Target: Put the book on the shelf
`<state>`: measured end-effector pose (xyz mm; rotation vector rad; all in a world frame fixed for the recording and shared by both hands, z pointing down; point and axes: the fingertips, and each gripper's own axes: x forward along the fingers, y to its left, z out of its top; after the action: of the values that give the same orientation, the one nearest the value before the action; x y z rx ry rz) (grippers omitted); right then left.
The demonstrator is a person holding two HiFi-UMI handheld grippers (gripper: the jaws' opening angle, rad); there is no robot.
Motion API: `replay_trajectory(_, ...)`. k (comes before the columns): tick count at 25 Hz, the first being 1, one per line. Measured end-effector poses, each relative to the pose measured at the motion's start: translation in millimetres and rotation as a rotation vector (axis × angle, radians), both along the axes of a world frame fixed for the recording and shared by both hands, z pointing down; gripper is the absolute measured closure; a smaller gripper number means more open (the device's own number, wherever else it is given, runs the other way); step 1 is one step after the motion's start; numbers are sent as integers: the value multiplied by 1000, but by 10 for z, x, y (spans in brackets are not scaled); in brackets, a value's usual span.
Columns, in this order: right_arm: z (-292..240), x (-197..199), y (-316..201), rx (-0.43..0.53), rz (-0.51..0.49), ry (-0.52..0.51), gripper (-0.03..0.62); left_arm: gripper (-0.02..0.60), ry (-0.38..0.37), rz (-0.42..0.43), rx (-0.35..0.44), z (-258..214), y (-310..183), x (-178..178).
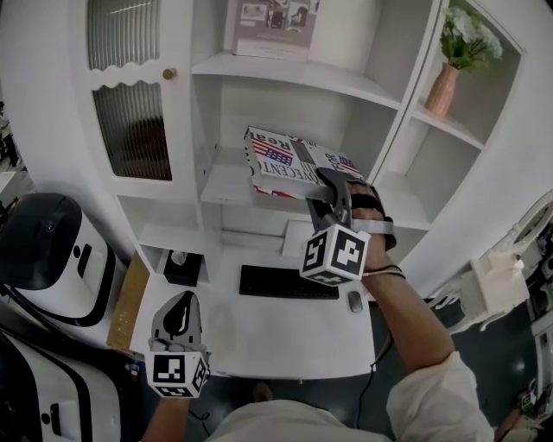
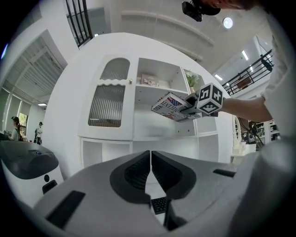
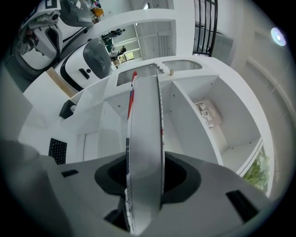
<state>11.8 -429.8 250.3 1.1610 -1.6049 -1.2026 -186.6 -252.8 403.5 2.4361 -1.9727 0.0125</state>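
Observation:
My right gripper [image 1: 333, 194] is shut on a book [image 1: 294, 164] with a stars-and-stripes cover, held flat in the air in front of the white shelf unit [image 1: 294, 73], level with its middle shelf [image 1: 229, 186]. In the right gripper view the book [image 3: 145, 139] runs edge-on between the jaws, pointing at the shelf compartments. From the left gripper view I see the book [image 2: 173, 106] and the right gripper's marker cube [image 2: 210, 98] before the shelves. My left gripper [image 1: 179, 315] hangs low over the desk's front left, shut and empty, pads [image 2: 138, 172] touching.
A white desk [image 1: 259, 337] below holds a black keyboard [image 1: 288, 282], a mouse [image 1: 355, 301] and a black tissue box [image 1: 182, 268]. A picture [image 1: 270, 26] stands on the top shelf, a vase of flowers [image 1: 449, 73] in the right compartment. A glass cabinet door [image 1: 130, 95] is at left.

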Motion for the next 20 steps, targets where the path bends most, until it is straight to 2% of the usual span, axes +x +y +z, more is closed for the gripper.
replay_trajectory(20,497,-144,-781,-150,81,141,428,568,23,-65,-40,190,-101,-283)
